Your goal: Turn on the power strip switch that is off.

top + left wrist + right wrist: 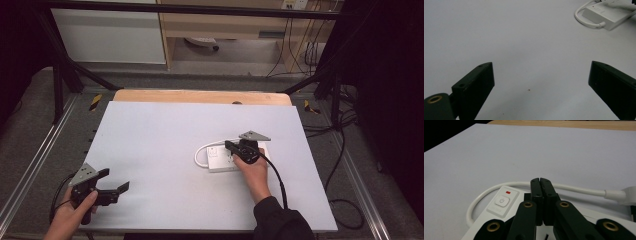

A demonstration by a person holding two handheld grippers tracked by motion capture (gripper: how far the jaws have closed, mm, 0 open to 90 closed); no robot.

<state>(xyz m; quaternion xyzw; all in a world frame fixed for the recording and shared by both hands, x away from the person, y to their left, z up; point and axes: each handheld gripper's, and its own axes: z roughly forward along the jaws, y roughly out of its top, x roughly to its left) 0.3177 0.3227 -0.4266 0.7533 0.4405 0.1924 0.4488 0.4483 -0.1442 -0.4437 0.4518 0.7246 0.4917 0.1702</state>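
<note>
Right claw (541, 182), jaws together, hovers over the power strip (220, 159) beside its button (502, 201); left claw (114, 185) rests apart; progress unclear.

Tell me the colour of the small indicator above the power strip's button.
Red indicator, clearest in the right gripper view.

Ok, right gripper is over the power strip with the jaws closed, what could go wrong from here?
1. The right gripper sits shut above the power strip, close to its power button; the red indicator shows beside it, so a careless push could toggle it.
2. The white cable loops just past the jaw tips and could snag on them.
3. The left gripper is open, far off near the table's front edge, so nothing braces the strip; it may slide.
</note>
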